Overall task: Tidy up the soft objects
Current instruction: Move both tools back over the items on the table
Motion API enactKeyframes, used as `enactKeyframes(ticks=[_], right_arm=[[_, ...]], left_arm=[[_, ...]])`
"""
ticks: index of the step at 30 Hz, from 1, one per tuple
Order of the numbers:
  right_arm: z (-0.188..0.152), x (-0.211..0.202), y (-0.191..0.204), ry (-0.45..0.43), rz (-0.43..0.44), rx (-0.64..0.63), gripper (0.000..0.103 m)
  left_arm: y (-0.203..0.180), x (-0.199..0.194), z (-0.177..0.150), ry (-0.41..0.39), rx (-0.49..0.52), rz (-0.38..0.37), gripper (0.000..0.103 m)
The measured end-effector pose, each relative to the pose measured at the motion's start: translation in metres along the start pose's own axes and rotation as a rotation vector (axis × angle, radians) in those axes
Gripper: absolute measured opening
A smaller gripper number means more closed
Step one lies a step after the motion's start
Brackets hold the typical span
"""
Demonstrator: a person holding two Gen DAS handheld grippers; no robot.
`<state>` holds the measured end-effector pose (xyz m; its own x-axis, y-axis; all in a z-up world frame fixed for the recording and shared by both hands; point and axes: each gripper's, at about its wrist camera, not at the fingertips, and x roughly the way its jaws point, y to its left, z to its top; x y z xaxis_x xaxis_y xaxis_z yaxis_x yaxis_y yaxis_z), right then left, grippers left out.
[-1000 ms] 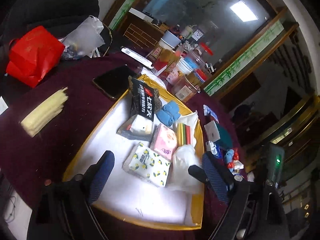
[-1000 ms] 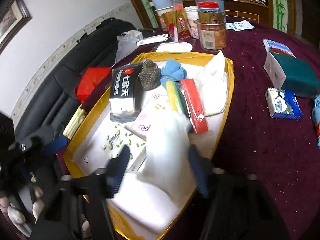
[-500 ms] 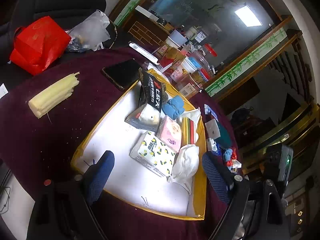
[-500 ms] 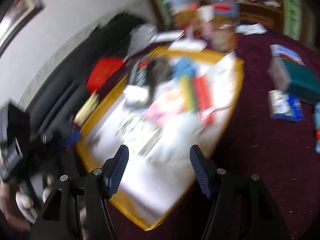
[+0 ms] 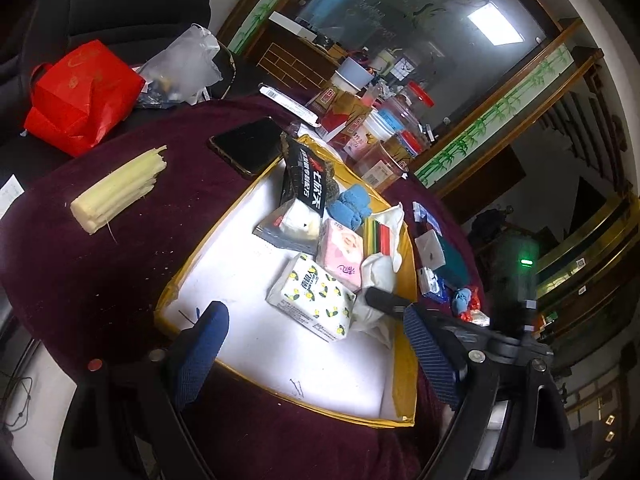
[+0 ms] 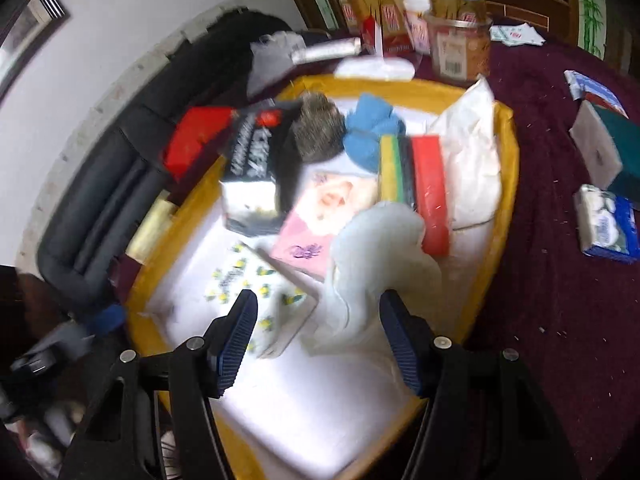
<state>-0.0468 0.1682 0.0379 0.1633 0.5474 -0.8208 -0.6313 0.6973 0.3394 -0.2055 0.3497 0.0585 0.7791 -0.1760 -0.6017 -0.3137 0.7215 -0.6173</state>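
**Both claws spread over the yellow-rimmed tray; white cloth lies loose near its right rim**

The left claw point(image 5: 312, 344) stands wide with nothing between its pads, over the near part of the tray point(image 5: 280, 394). The right claw point(image 6: 318, 338) is parted too. The crumpled white cloth point(image 6: 380, 256) lies in front of its gap, and its lower folds run down between the fingers, but motion blur hides whether either pad touches it; no grip shows.

The tray sits on the maroon desk point(image 5: 100, 260) and carries the lemon-print tissue pack point(image 5: 312, 296), pink tissue pack point(image 5: 340, 250), black packet point(image 5: 304, 188), blue cloth point(image 5: 350, 204) and a striped sponge stack point(image 6: 412, 172), crowded and overlapping. In the left view the right claw's finger covers part of the white cloth. A blue-and-white tissue pack point(image 6: 606, 222) lies on the desk outside the tray.
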Motion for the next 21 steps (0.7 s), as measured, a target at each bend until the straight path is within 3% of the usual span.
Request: enactKeyframes(ticks=[2, 5, 10, 16, 21], right_arm=[[-0.007, -0.026, -0.003, -0.047, 0.008, -0.001, 0.065], [-0.021, -0.065, -0.017, -0.138, -0.052, -0.017, 0.07], [-0.056, -0.14, -0.07, -0.324, -0.247, 0.027, 0.088], [-0.106, -0.207, -0.198, -0.426, -0.401, 0.373, 0.088], [-0.129, -0.221, -0.271, -0.431, -0.453, 0.546, 0.088]], left_arm=[[-0.001, 0.0, 0.0, 0.0, 0.003, 0.008, 0.092], [-0.006, 0.0, -0.002, 0.002, 0.01, 0.007, 0.092], [-0.026, 0.004, -0.008, 0.02, 0.058, -0.009, 0.092], [-0.065, 0.015, -0.025, 0.061, 0.147, -0.046, 0.092], [-0.102, 0.031, -0.046, 0.121, 0.222, -0.077, 0.092]])
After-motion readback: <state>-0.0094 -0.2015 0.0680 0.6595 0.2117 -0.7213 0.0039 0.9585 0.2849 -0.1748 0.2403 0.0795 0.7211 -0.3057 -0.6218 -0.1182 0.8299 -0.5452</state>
